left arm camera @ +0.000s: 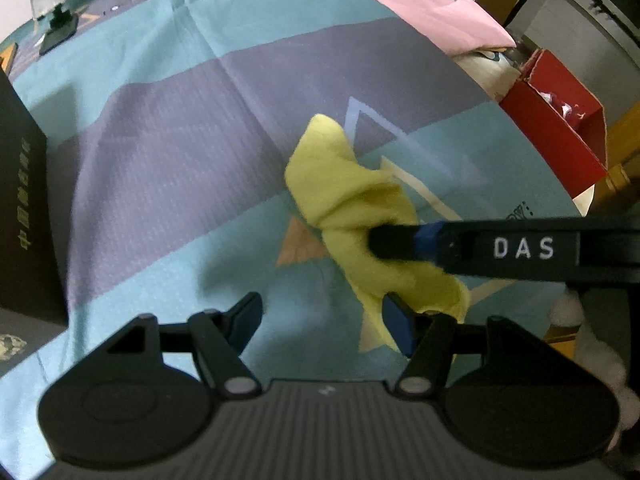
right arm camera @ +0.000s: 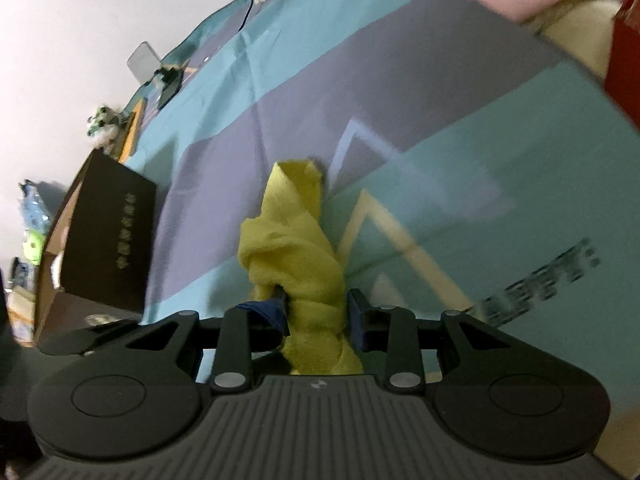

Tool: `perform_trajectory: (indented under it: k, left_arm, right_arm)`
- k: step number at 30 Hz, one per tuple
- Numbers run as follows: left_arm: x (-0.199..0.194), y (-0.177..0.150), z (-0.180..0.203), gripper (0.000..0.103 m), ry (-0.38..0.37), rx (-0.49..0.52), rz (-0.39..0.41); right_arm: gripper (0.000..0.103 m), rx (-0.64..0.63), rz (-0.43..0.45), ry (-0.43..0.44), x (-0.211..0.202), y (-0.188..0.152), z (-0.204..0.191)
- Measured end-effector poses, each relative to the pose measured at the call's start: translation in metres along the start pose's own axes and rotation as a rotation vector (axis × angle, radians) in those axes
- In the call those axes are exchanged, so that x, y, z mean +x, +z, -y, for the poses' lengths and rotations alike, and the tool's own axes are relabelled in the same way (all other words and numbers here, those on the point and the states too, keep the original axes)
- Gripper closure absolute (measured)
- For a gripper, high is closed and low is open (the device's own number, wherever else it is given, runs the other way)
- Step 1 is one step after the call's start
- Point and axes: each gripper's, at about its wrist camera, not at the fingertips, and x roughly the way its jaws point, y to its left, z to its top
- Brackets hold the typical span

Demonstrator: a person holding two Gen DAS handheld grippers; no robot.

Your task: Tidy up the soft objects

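Risk first: our right gripper [right arm camera: 316,316] pinches the crumpled yellow cloth [right arm camera: 294,248] mid-bedsheet [right arm camera: 460,92]; our left gripper [left arm camera: 324,320] gapes empty beside it; loosening could drop it unfolded.

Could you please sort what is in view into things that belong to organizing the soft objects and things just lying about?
Job:
yellow cloth, between the right gripper's fingers
left gripper, open beside the cloth
pink cloth at the far edge

Lying about:
dark box
red box
small stand
cable
bedsheet
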Motion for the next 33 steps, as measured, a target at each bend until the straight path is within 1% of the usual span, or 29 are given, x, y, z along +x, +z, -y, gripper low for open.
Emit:
perform_trajectory:
  k: [2, 3, 6, 9, 12, 19, 20, 21, 22, 23, 25, 26, 27, 29, 33]
  left_arm:
    - [0.001, 0.0, -0.001, 0.038, -0.008, -0.001, -0.002]
    - [0.002, 0.0, -0.001, 0.038, -0.01, -0.001, -0.003]
    - [0.006, -0.003, -0.002, 0.038, -0.013, 0.002, -0.011]
    - [0.005, -0.005, -0.001, 0.038, -0.01, 0.019, -0.003]
    - [0.006, -0.005, -0.003, 0.038, -0.009, 0.013, -0.001]
    - [0.002, -0.007, -0.011, 0.038, -0.014, -0.004, 0.006]
    - [0.001, -0.008, -0.011, 0.045, -0.016, 0.0, 0.012]
    - [0.0, -0.008, -0.011, 0.054, -0.025, 0.003, 0.016]
    - [-0.001, -0.009, -0.011, 0.058, -0.042, 0.005, 0.017]
    - [-0.002, -0.009, -0.011, 0.06, -0.046, 0.006, 0.02]
    - [-0.003, -0.01, -0.01, 0.06, -0.04, 0.012, 0.028]
    - [-0.004, -0.011, -0.01, 0.064, -0.043, 0.013, 0.031]
    - [-0.005, -0.011, -0.01, 0.07, -0.049, 0.013, 0.033]
    - [-0.008, -0.013, -0.011, 0.074, -0.06, 0.017, 0.04]
    - [-0.014, -0.016, -0.009, 0.076, -0.04, 0.036, 0.06]
  right_arm:
    - [0.087, 0.003, -0.017, 0.028, 0.005, -0.002, -0.004]
    - [0.085, -0.007, -0.016, 0.03, 0.005, -0.004, -0.007]
    - [0.085, -0.037, -0.026, 0.038, 0.008, -0.005, -0.015]
    - [0.085, -0.022, -0.041, 0.066, 0.011, -0.004, -0.017]
    - [0.085, -0.01, -0.047, 0.094, 0.011, -0.004, -0.019]
    - [0.086, -0.032, -0.041, 0.105, 0.011, -0.007, -0.027]
    - [0.087, -0.039, -0.04, 0.107, 0.01, -0.008, -0.027]
    - [0.088, -0.046, -0.037, 0.113, 0.01, -0.009, -0.029]
    - [0.088, -0.05, -0.035, 0.119, 0.009, -0.01, -0.031]
    - [0.088, -0.056, -0.029, 0.121, 0.009, -0.01, -0.033]
    - [0.088, -0.074, -0.018, 0.115, 0.008, -0.012, -0.036]
    - [0.089, -0.076, -0.015, 0.116, 0.008, -0.013, -0.037]
    - [0.089, -0.078, -0.012, 0.122, 0.007, -0.013, -0.038]
    - [0.089, -0.081, -0.007, 0.128, 0.007, -0.015, -0.04]
    - [0.089, -0.093, 0.006, 0.14, 0.005, -0.017, -0.046]
